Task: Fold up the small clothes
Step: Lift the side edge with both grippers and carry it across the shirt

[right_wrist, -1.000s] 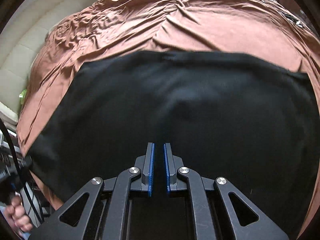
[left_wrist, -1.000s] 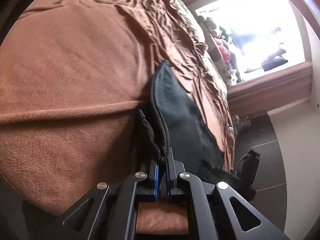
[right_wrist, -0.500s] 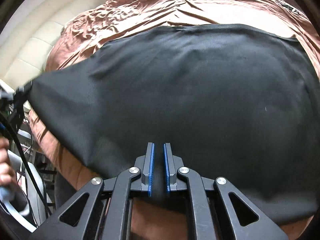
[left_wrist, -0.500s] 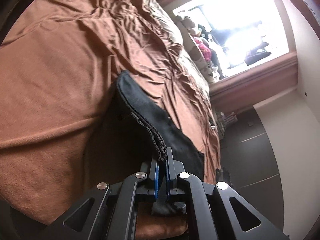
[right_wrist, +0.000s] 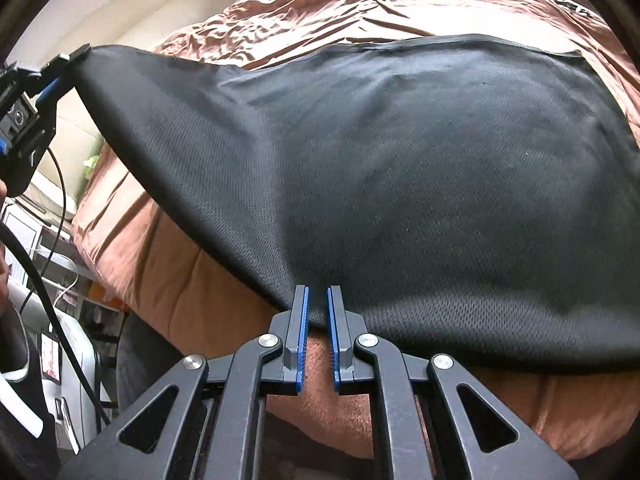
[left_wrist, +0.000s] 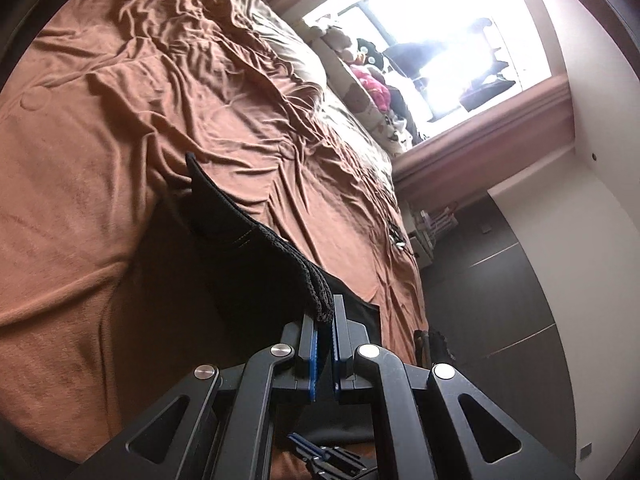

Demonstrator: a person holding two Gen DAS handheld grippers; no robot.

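Note:
A black mesh garment hangs stretched over the brown bed blanket. My right gripper is shut on its near hem, with the fabric edge pinched at the fingertips. At the upper left of the right wrist view, my left gripper holds the garment's far-left corner raised off the bed. In the left wrist view the left gripper is shut on the bunched mesh edge. From there the garment runs away from me edge-on above the blanket. The garment's right part lies against the bed.
A cream padded headboard stands behind the bed at the left. Soft toys line a bright window. Black cables and a white appliance sit beside the bed. Dark wall panels lie past the bed's far side.
My left gripper has risen with the garment's corner, lifting that side off the blanket. The right gripper has drawn back with the hem, so bare blanket now shows beneath its fingers.

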